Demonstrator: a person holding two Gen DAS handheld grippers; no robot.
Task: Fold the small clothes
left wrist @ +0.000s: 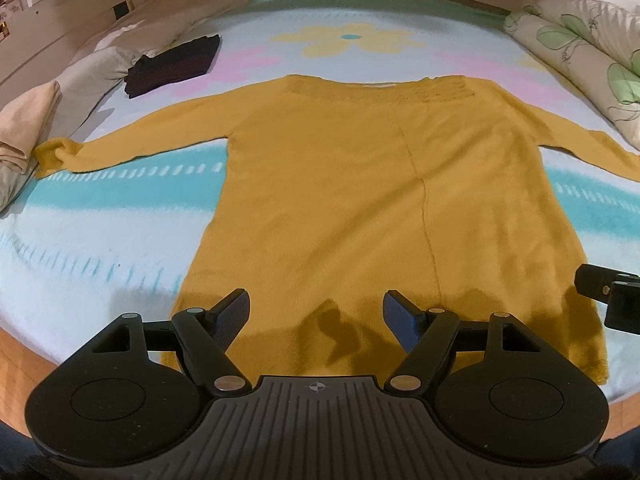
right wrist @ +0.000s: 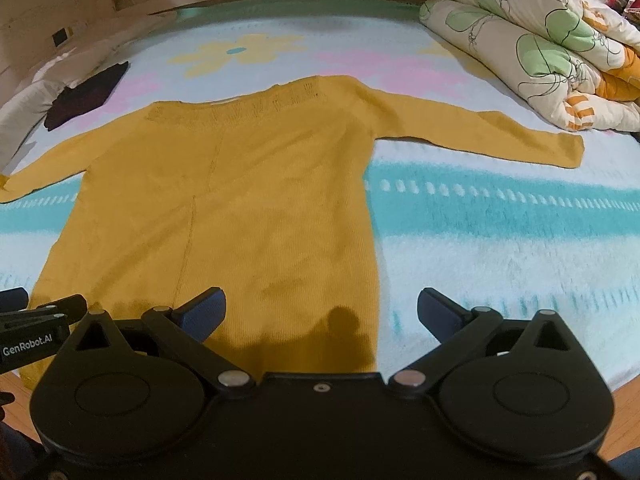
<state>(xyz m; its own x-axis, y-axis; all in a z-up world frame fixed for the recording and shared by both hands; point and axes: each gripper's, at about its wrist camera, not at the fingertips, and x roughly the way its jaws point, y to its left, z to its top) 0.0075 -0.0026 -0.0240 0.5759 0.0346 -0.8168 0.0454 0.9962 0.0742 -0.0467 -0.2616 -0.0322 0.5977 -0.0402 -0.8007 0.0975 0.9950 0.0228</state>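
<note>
Two grippers over near hem: left gripper (left wrist: pixel 316 316) jaws spread, empty; right gripper (right wrist: pixel 320 314) likewise; one mustard sweater (left wrist: pixel 360 184) flat on bed (left wrist: pixel 100 248), two sleeves outspread; one dark folded garment (left wrist: pixel 172 66) far left; one floral quilt (right wrist: pixel 540 44) far right.

One yellow sweater (left wrist: pixel 360 184) lies spread on one bed (left wrist: pixel 100 240), with its two sleeves out to the sides. One dark folded garment (left wrist: pixel 172 66) sits near the far left. One rolled flowered quilt (right wrist: pixel 532 44) lies at the right. Two pillows (left wrist: pixel 88 76) are stacked at the left. Two grippers show, the left gripper (left wrist: pixel 316 316) and the right gripper (right wrist: pixel 320 312).
</note>
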